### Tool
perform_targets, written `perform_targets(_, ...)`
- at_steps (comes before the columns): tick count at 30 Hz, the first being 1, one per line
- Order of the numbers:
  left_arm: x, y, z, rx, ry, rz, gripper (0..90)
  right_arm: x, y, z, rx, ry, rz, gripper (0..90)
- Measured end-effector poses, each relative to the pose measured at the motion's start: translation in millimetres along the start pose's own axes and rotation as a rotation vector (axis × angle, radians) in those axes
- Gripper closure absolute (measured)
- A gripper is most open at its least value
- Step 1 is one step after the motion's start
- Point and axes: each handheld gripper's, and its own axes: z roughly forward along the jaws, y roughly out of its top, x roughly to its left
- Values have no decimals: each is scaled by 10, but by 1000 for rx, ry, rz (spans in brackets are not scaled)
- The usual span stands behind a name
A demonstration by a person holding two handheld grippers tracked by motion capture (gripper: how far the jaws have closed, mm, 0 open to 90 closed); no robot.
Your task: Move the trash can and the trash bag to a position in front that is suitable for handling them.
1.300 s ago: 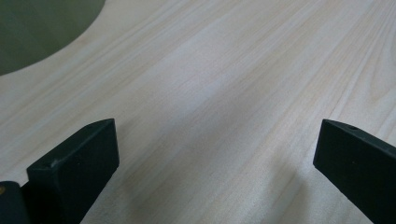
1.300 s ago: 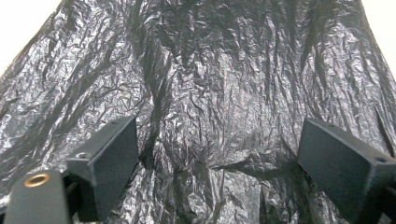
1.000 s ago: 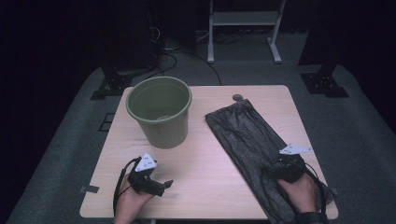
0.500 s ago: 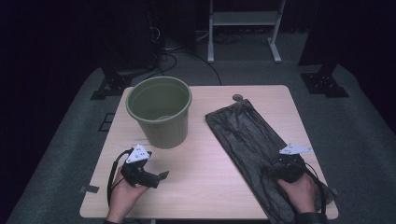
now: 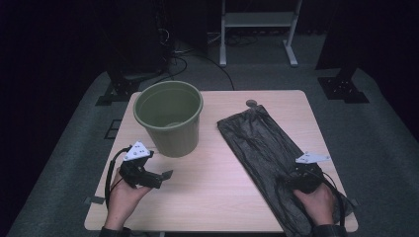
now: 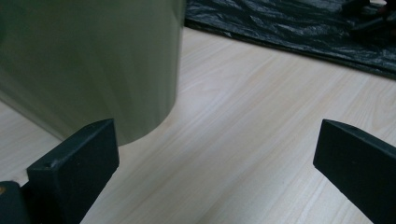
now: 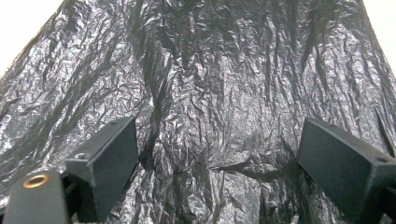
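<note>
High view shows our right gripper (image 5: pixel 302 176) low over the near end of the black bag (image 5: pixel 262 143) at lower right, jaws wide and empty, seemingly to pinch it, while our left gripper (image 5: pixel 165 174), likewise open, waits beside the green bucket (image 5: pixel 169 117).

Left claw (image 5: pixel 165 175) and right claw (image 5: pixel 289 178) both gape wide, held low.

We see an olive-green bucket (image 5: pixel 169 117) on a pale wood-grain tabletop (image 5: pixel 222 187). Beside it lies a glossy black, finely crinkled plastic bag (image 5: pixel 262 148). Each tool, left (image 5: pixel 160 176) and right (image 7: pixel 219 168), has matte black jaws and a light grey plate.
</note>
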Motion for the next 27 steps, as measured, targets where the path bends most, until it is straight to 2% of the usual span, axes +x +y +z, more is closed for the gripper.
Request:
perform_targets(7, 75, 71, -96, -8, 17, -18, 0, -1, 1, 1, 0, 1, 0, 112)
perform_targets(15, 166, 250, -235, -18, 38, -18, 0, -3, 2, 2, -1, 0, -2, 112)
perform_targets(27, 275, 472, -324, -13, 52, -30, 0, -4, 4, 4, 0, 0, -1, 113)
